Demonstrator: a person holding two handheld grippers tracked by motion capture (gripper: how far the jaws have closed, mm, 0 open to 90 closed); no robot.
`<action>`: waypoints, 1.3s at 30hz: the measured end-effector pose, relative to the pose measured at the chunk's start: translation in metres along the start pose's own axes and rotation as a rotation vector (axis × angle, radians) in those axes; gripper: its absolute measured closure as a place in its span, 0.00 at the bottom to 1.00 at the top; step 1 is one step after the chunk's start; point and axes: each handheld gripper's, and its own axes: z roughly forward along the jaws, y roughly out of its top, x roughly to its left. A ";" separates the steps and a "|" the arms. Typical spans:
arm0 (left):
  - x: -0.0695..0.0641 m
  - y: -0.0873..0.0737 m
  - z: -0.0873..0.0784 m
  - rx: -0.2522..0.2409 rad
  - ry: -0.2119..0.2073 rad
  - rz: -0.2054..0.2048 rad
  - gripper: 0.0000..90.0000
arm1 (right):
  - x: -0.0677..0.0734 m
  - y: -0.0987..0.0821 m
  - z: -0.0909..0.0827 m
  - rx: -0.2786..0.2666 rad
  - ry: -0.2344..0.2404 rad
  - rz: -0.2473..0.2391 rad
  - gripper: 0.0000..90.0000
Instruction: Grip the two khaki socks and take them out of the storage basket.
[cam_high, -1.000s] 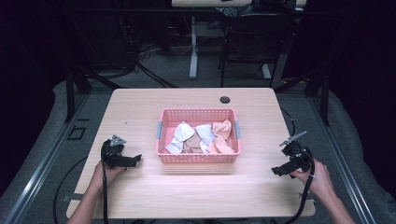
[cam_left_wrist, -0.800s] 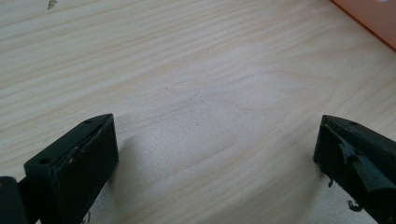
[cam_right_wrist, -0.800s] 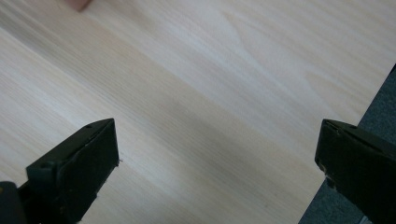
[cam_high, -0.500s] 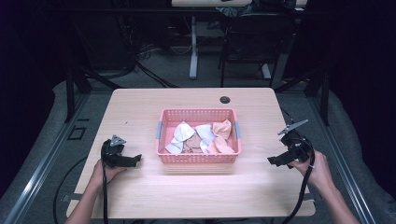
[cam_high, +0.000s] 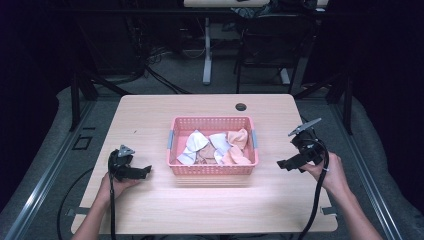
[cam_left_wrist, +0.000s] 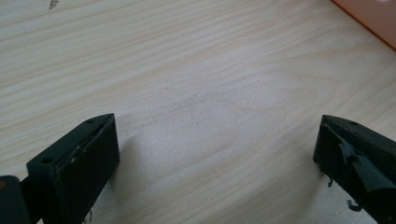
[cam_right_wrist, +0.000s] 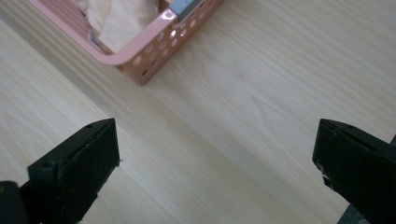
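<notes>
my right gripper (cam_high: 283, 164) has lifted and swung toward the pink perforated plastic basket (cam_high: 213, 167) of crumpled white and peach cloths (cam_high: 216, 147) at table centre, jaws spread, empty. my left gripper (cam_high: 146, 170) rests unchanged, released. reach is beginning.

We see a pink basket (cam_high: 212, 169) with white and peach cloths (cam_high: 215, 147) on a light wood table (cam_high: 150, 115).

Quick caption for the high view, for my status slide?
Open left gripper and right gripper flank a pink basket of crumpled cloths.
</notes>
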 end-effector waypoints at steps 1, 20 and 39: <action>0.000 0.000 0.000 0.000 0.000 0.000 0.00 | 0.000 0.000 0.000 0.000 0.000 0.000 0.00; -0.001 -0.001 -0.001 0.004 0.008 -0.005 0.00 | 0.037 0.059 0.011 -0.007 0.061 -0.087 0.00; -0.001 0.000 0.000 0.002 0.004 -0.006 0.00 | 0.059 0.100 0.079 0.102 0.136 -0.100 0.15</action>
